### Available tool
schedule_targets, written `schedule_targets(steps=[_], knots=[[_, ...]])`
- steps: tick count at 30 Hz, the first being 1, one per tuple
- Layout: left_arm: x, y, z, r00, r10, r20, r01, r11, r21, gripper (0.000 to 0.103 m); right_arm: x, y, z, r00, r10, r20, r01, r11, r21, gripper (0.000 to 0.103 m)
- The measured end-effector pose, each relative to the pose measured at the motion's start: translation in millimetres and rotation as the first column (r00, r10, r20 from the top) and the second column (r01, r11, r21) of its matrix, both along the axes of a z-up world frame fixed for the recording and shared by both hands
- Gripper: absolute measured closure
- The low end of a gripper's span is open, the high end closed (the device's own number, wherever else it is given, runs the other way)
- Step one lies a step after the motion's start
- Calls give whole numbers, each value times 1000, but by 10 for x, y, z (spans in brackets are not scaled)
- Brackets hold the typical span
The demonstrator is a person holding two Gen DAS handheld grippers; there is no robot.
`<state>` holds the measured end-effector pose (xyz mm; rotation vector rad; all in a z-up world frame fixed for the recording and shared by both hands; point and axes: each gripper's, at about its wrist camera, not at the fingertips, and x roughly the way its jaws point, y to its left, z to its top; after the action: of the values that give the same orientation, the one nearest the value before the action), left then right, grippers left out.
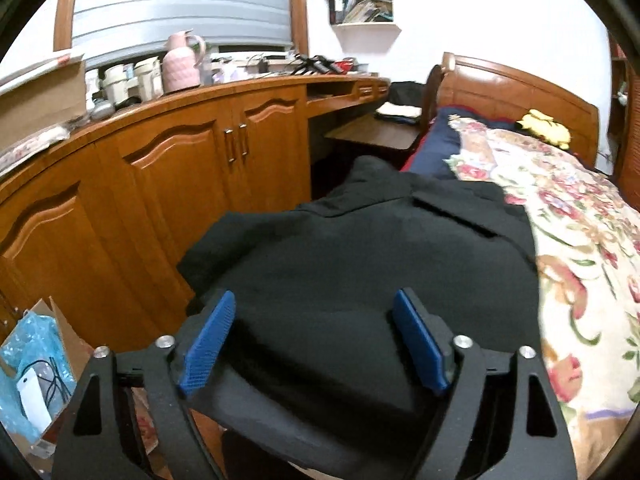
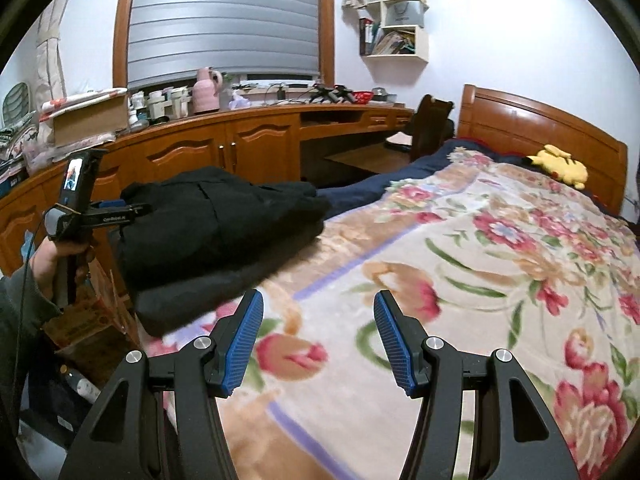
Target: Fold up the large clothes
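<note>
A black garment (image 1: 360, 264) lies folded in a thick pile on the left edge of the bed, on a floral blanket (image 1: 580, 240). My left gripper (image 1: 314, 300) hovers over the garment's near end, its blue pads (image 1: 208, 344) wide apart and pressing on nothing. In the right wrist view the same garment (image 2: 216, 232) sits at left, with the left gripper (image 2: 116, 212) at its far-left side, held by a hand (image 2: 60, 252). My right gripper (image 2: 318, 300) stands open above the bare blanket (image 2: 460, 280), to the right of the garment, with nothing between its fingers.
Wooden cabinets (image 1: 168, 184) run along the bed's left side, their top crowded with a pink flask (image 1: 182, 64) and jars. A chair (image 2: 430, 128) and desk stand near the headboard (image 2: 540, 128). A yellow plush toy (image 2: 560, 166) lies by the pillow. A cardboard box (image 1: 44, 360) sits on the floor.
</note>
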<state>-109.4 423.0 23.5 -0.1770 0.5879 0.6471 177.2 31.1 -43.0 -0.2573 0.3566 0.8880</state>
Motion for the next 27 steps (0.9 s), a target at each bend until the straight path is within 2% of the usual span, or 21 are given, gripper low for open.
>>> schedule_targets(steps=[2, 5, 13, 19, 27], knots=[[20, -197, 79, 1000, -23, 7, 23, 999, 41, 12, -37, -97, -26, 1000, -15, 1, 15, 1000, 4, 43], [35, -502, 201, 997, -68, 38, 65, 994, 88, 0, -70, -226, -62, 999, -41, 0, 41, 999, 9, 43], [220, -1334, 373, 971, -217, 97, 204, 970, 132, 0, -140, -565, -161, 993, -117, -11, 118, 993, 13, 43], [429, -2065, 306, 932, -345, 114, 331, 935, 124, 0, -187, -837, -209, 985, -172, -20, 173, 985, 19, 38], [759, -3046, 104, 870, -476, 132, 469, 879, 85, 0, -289, -1259, -282, 954, -300, -30, 301, 953, 30, 21]])
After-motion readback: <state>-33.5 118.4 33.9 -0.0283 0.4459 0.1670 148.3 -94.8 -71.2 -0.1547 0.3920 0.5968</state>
